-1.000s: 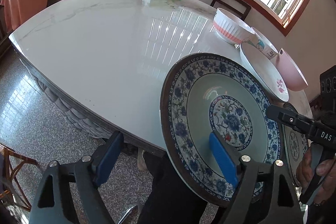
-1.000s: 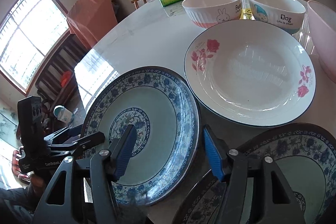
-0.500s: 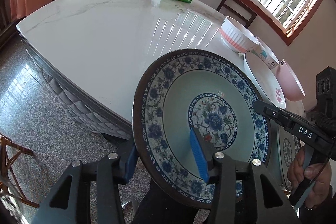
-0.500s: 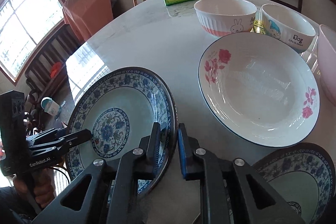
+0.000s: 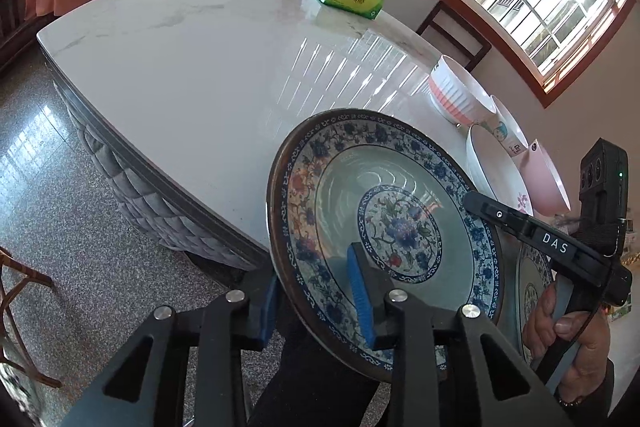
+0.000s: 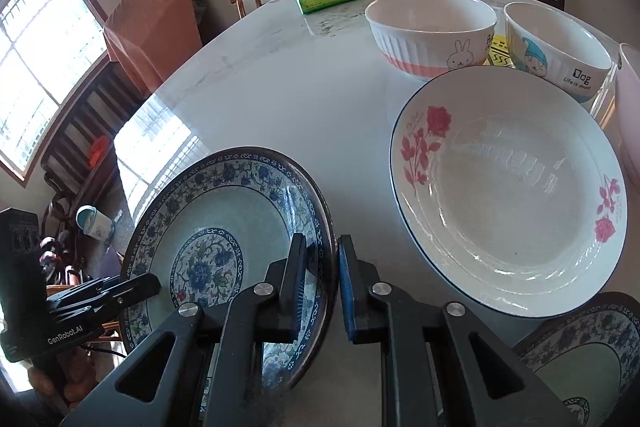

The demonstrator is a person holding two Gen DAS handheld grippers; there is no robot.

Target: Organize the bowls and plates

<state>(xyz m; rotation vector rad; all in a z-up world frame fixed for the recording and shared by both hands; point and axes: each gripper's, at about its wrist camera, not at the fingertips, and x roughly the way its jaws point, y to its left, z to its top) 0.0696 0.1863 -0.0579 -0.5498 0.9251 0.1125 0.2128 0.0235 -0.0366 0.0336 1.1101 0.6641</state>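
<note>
Low in both frames, the left tool (image 5: 316, 307), jaws closing, and the right tool (image 6: 320, 283) both clamp the blue-patterned round ceramic plate's (image 5: 384, 227) rim.

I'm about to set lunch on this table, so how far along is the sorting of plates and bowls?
Nothing looks stacked yet. In hand: both grippers, left with jaws closing and right shut, clamp opposite rims of the blue-and-white patterned plate. Left: the white rose-printed plate, the second blue patterned plate, the rabbit bowl, the cartoon bowl and the pink bowl, all separate.
</note>
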